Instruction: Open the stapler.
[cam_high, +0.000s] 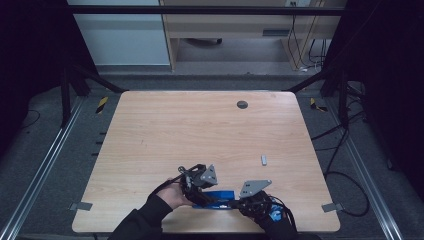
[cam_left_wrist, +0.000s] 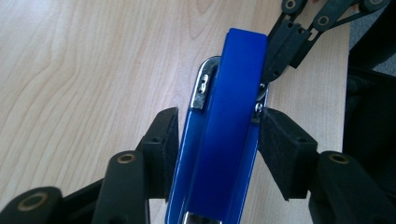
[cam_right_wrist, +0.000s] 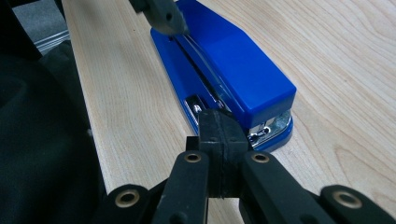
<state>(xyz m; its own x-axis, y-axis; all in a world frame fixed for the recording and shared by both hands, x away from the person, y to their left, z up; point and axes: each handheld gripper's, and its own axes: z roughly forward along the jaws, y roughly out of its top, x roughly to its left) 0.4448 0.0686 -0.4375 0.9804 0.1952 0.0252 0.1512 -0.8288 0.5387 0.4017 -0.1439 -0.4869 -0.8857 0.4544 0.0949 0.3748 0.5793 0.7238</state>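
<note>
A blue stapler (cam_high: 216, 195) lies flat on the light wooden counter (cam_high: 200, 130), close to the near edge where the person sits, and it is between the two grippers. In the high view the left gripper (cam_high: 196, 192) comes to the stapler from the left end and the right gripper (cam_high: 235, 202) from the right end, each one held by a hand in a dark sleeve. In the left gripper view the two black jaws of the left gripper (cam_left_wrist: 217, 140) stand on both sides of the stapler (cam_left_wrist: 224, 140). The right pad touches the side of its body, but between the left pad and the body a thin gap shows, so this gripper is around the stapler and it is not possible to tell if it presses firmly. In the right gripper view the jaws of the right gripper (cam_right_wrist: 223, 140) are pressed together, pad against pad, with nothing between them. Their tip is at the front end of the stapler (cam_right_wrist: 224, 70), just beside the metal part under the blue top. A small grey piece (cam_high: 263, 159) lies alone on the counter, well apart from the stapler on the right side, and a dark round hole (cam_high: 242, 104) is near the far edge.
</note>
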